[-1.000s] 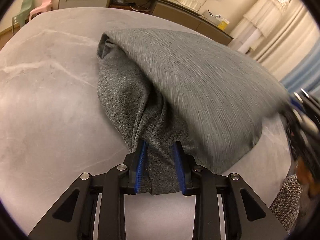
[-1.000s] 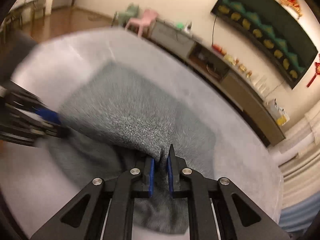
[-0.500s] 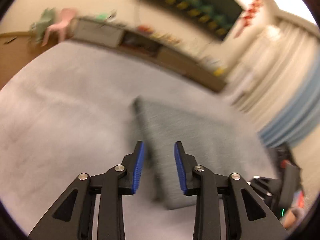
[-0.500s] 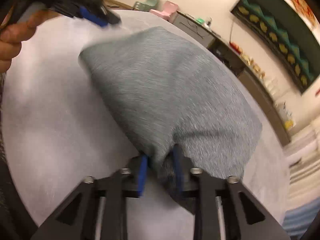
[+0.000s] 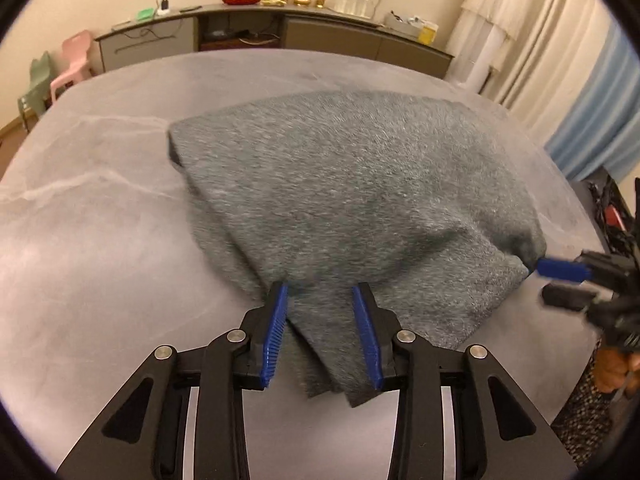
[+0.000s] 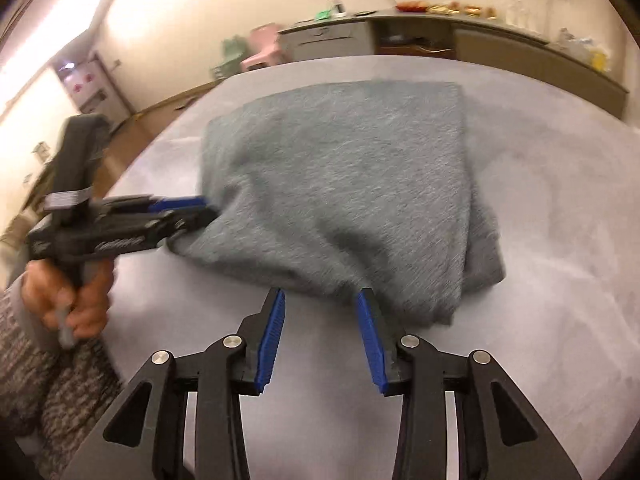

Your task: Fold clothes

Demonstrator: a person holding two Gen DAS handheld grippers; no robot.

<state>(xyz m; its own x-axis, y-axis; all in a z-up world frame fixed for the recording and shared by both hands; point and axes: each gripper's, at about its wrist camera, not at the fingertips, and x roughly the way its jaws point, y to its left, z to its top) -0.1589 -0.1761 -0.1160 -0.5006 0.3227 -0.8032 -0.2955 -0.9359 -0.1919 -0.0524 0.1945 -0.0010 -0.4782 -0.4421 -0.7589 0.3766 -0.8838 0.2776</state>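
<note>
Your grey garment (image 5: 360,184) lies folded and rumpled mid-frame on the grey surface (image 5: 80,240). Left gripper (image 5: 322,332) fingers stand released around its near corner; right gripper (image 6: 320,340) fingers are opening, nothing between them. A sideboard (image 5: 320,36) stands behind.

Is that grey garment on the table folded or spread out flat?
Folded: the grey garment lies doubled, a lower layer showing beneath its upper edge at the right.
</note>
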